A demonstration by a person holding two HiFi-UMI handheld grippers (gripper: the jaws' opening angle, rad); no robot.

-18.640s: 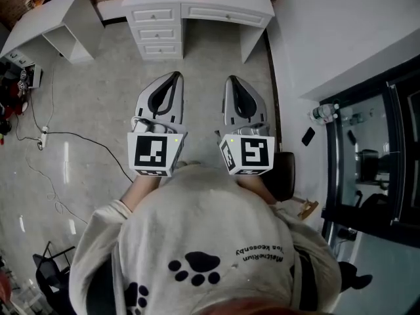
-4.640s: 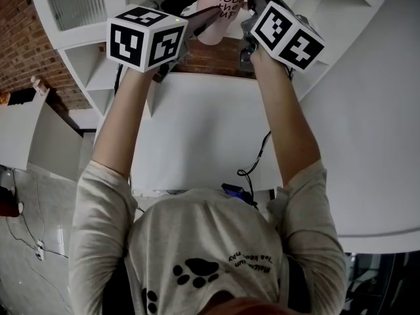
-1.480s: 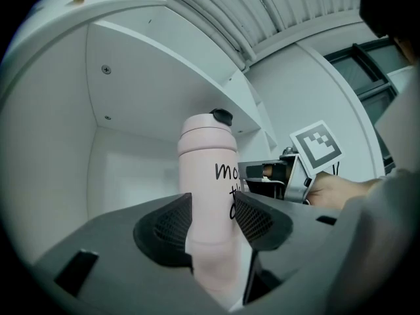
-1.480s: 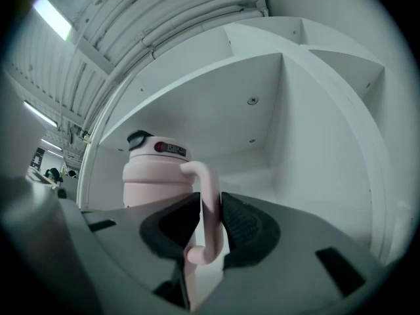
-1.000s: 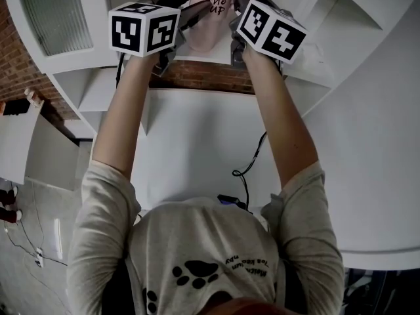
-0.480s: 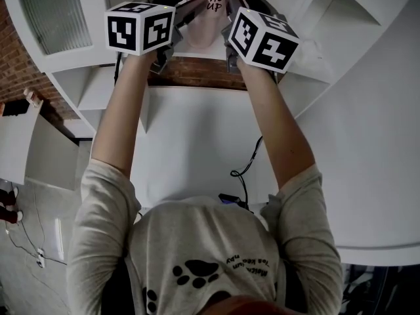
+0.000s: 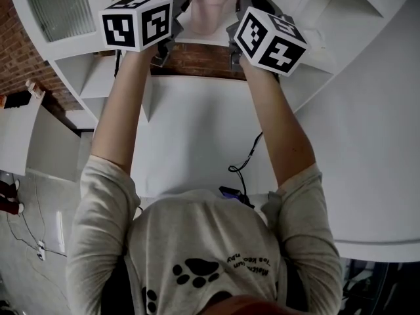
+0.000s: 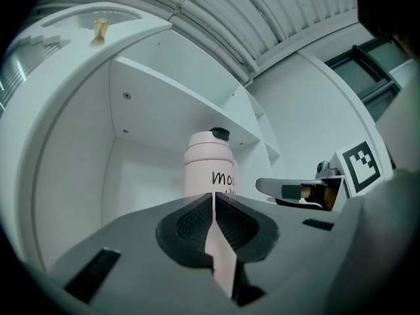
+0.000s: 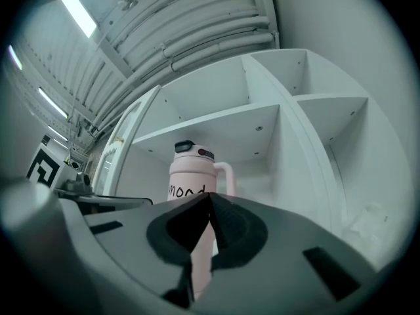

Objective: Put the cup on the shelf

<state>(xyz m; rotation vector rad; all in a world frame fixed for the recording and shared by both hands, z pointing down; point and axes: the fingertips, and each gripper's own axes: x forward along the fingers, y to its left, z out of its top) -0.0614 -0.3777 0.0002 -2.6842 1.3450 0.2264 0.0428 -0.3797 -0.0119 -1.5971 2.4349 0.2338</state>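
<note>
As left tongs [image 8: 214, 202] close empty, cup [image 8: 209, 166] on shelf [image 8: 167, 104] beyond

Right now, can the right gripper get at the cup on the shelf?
Probably yes. The cup stands upright in the open shelf compartment straight ahead of the right gripper, with nothing between them. Its jaws are shut, though, so they would have to open first.

blocked: cup [image 9: 188, 176] centre of compartment [image 9: 252, 166] | free: both sides of it | overhead: shelf board [image 9: 223, 133] near lid
</note>
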